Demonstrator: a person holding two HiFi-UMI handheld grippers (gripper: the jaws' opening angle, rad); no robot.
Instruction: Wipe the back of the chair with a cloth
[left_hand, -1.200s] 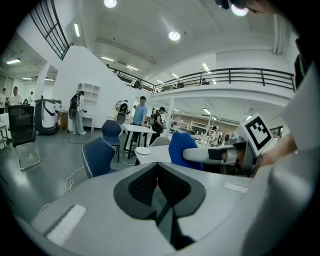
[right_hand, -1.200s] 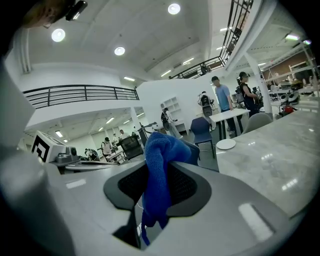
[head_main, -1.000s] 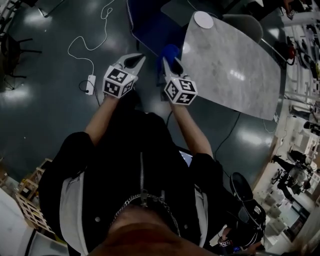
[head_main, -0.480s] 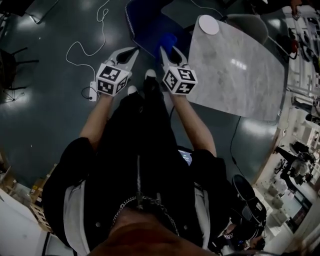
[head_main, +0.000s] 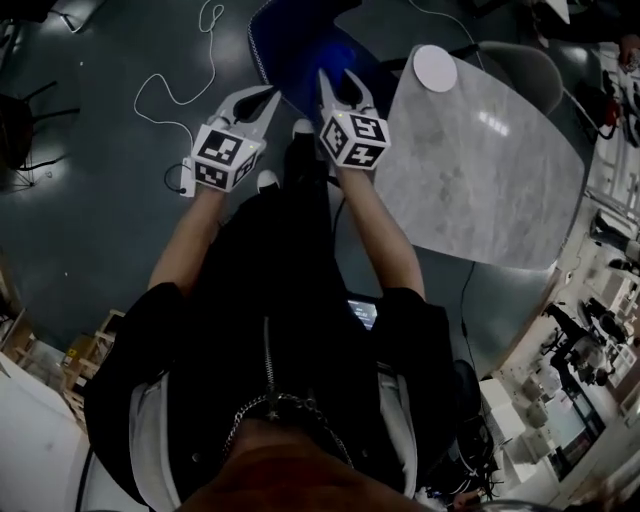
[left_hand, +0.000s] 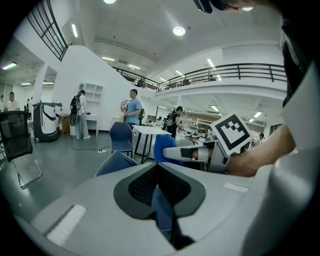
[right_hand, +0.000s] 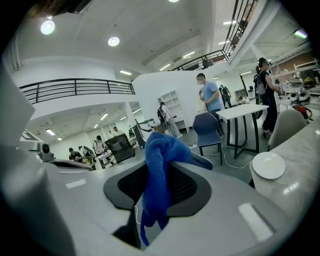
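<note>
Pinching the cloth (right_hand: 159, 165) in the fingers of our right gripper (right_hand: 160, 189), left gripper (left_hand: 160, 189) fingers shut and empty, we hover near the chair (head_main: 280, 50), whose back looks not yet wiped.

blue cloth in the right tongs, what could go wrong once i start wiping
1. The right tongs pinch the blue cloth only by a bunched fold. Dragging it across the blue chair could pull it loose.
2. The white cable and its power strip lie on the floor left of the feet, a possible trip hazard.
</note>
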